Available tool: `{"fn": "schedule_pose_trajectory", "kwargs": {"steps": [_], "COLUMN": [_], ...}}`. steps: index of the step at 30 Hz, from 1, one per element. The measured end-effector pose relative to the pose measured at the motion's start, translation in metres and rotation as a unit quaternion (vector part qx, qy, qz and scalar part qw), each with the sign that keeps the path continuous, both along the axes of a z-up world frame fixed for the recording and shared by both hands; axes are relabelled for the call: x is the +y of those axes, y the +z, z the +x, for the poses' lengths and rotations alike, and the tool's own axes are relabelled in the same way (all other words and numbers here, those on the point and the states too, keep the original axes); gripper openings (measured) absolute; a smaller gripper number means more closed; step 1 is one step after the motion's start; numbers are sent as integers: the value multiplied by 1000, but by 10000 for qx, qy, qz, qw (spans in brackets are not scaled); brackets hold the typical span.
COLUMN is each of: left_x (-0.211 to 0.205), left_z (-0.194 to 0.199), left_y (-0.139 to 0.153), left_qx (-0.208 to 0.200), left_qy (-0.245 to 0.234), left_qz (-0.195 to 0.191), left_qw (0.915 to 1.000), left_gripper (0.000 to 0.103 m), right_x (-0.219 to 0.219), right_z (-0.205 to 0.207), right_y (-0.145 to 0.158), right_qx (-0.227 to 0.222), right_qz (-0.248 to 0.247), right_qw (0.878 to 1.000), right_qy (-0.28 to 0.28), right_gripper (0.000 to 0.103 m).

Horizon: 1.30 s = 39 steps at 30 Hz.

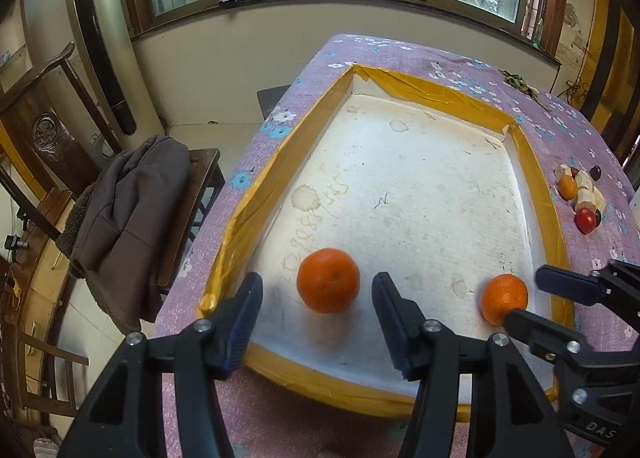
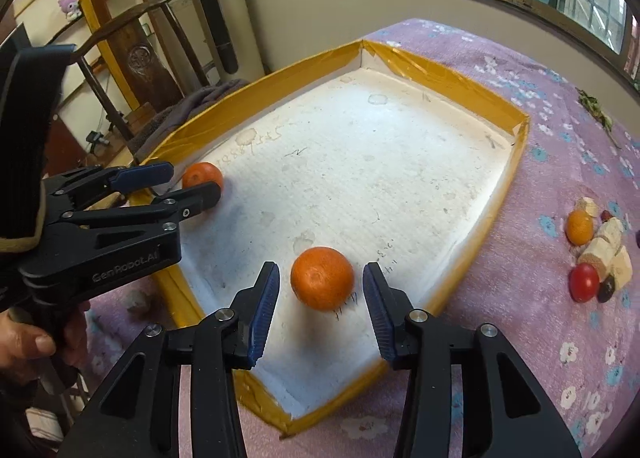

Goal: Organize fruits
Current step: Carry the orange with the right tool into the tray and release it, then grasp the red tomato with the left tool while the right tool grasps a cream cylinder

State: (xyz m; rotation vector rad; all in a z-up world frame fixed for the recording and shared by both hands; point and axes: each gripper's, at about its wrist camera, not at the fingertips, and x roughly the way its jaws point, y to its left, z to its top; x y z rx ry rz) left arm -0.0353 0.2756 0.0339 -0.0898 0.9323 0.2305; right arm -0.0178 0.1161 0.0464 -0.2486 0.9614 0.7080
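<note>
I have both grippers low over the near edge of the white foam tray (image 1: 432, 177) with the yellow-taped rim, which sits on the purple floral worktop (image 1: 280, 422).

My left gripper (image 1: 318, 320) has its fingers spread wide, and the left orange (image 1: 328, 280) lies straight ahead, just beyond the tips and centred in the gap, not touched by either pad. My right gripper (image 2: 320, 310) is spread the same way, with the right orange (image 2: 322, 278) dead ahead between its tips, perhaps a shade further in. Both fruits are round, so there is no long axis to line up with; each one simply belongs to the arm directly behind it, and a short push forward should bring the fruit between the pads before closing.

From the left wrist view, the right gripper's near finger appears to overlap the right orange, which could read as contact; the right wrist view shows clear space on both sides of that fruit. The right wrist view also shows the hand (image 2: 28, 342) gripping the left tool's handle.

Off the tray, on the far right of the worktop, sits a small cluster (image 2: 596, 254): a little orange fruit, a red tomato, dark small fruits and pale chunks I cannot identify.
</note>
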Motion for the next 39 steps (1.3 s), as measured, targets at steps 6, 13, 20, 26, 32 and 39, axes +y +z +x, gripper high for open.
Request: {"fn": "schedule_pose_trajectory", "kwargs": {"steps": [6,13,20,26,32,39], "left_x": [-14,-58,-120,-166,-202,-219], "left_z": [-6,0,10,22,40,65], "left_y": [9,23,33,33,27,16], "left_qx": [-62,-136,-161,-32,204,415], "left_qy": [101,-187,-741,-1224,-1508,-1492], "left_qz": [-29,-87,53,1,-25,-82], "left_qw": [9999,9997,9971,9925,9884,9879], "left_gripper": [70,81,89,91,91,91], "right_x": [-31,-87,-160,-218,-246,-233], "right_z": [-17,-16,-4,25,78,126], "right_y": [17,14,11,10,5,-13], "right_qx": [-300,-217,-146,-132,-97,-2], "right_qz": [106,161,266,310,424,392], "right_qw": [9994,9971,9867,9755,9761,9835], "right_qy": [-152,-718,-1599,-2174,-2128,-1767], "right_gripper": [55,57,65,65,65,63]}}
